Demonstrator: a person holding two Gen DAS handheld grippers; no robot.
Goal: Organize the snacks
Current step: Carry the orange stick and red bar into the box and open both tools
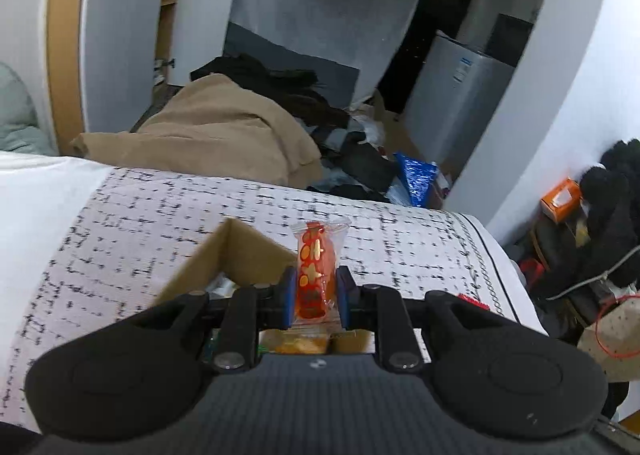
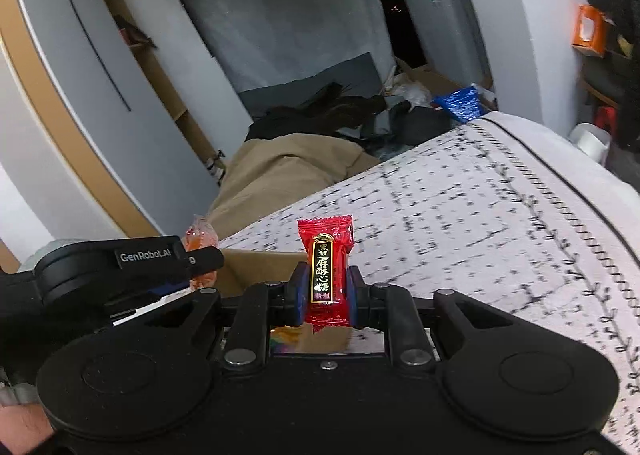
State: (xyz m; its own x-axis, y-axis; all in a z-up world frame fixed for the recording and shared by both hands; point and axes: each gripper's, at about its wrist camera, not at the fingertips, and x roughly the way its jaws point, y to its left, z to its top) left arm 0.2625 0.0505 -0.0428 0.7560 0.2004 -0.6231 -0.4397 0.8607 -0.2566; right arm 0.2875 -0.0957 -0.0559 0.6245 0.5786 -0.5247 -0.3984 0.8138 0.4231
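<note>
Two wrapped sweets are held up at once, one in each gripper. The left gripper [image 1: 314, 297] pinches an orange candy [image 1: 315, 279] in a clear wrapper with gold and red print; its blue-padded fingers [image 1: 287, 301] press on the two sides of the sweet, which stands upright with its crimped top above the fingertips. Just behind and to the left of those fingers rises the corner of an open cardboard box [image 1: 224, 255], and below the fingers more wrapped snacks [image 1: 298, 343] show inside it, too blurred to name.

The right gripper [image 2: 328, 291] pinches a red candy [image 2: 326, 273] bearing a black label with gold characters. It also stands upright between the fingers [image 2: 301, 295], its serrated top edge above them. Left of these fingers, the left gripper appears in the right wrist view as a black body marked "GenRobot.AI", with the orange candy peeking out behind it. The cardboard box wall lies between the two grippers, just ahead of the right fingers' left side.

Beyond both sets of fingers stretches a bed [image 2: 500, 215] under a white cover with a black dashed pattern. Past the bed a tan blanket [image 1: 224, 135] lies heaped among dark clothes.
</note>
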